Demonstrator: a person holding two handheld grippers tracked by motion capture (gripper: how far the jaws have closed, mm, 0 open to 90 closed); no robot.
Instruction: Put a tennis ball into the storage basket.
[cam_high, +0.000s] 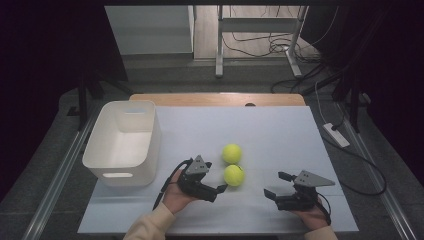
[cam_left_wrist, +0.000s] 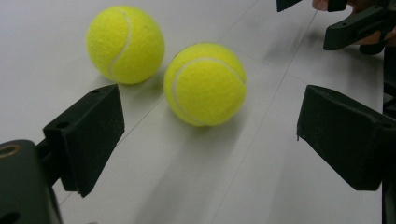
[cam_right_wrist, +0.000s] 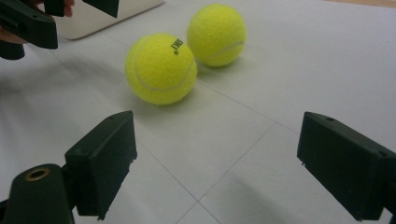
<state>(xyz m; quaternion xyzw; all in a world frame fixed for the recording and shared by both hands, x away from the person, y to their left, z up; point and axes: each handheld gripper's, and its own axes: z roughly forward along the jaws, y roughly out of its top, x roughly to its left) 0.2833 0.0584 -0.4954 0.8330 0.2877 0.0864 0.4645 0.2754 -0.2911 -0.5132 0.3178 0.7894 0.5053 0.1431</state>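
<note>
A white bin (cam_high: 122, 142) sits at the table's left edge. Next comes the left gripper (cam_high: 218, 188), jaws spread, its tip just beside the near tennis ball (cam_high: 233, 175). The far tennis ball (cam_high: 231, 153) lies close behind it (nearly touching). Well apart to the right, the right gripper (cam_high: 277, 185) rests with jaws spread, holding nothing.

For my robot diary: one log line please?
left gripper: open, beside near ball | right gripper: open | bin: empty
</note>
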